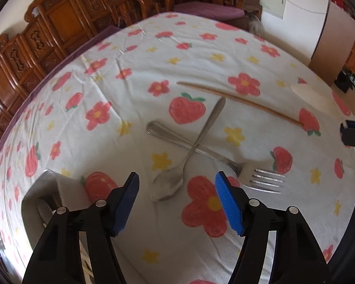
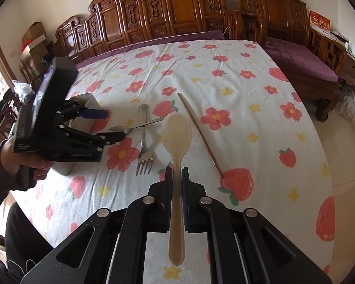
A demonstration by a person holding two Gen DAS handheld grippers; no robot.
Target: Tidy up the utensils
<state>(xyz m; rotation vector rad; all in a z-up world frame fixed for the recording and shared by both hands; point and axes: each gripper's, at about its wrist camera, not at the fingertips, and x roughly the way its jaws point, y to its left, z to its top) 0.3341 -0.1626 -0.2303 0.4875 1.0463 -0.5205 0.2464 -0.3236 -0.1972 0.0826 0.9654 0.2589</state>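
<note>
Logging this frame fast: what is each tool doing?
Left tool: open, empty, over the metal spoon.
Right tool: closed on the beige spoon.

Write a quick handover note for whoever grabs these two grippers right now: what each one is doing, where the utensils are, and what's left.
Right gripper: shut on the beige plastic spoon, clamped on its handle, bowl pointing forward above the table.
Left gripper: open, empty, hovering just above the metal spoon.
On the floral tablecloth: the metal spoon lies crossed over the fork; the wooden chopstick lies apart beyond them.
A metal container sits beside the left gripper; something lies inside it, but what is unclear.
Done: beige spoon picked up.
Left: place it, then likely grab the metal spoon, fork and chopstick.
</note>
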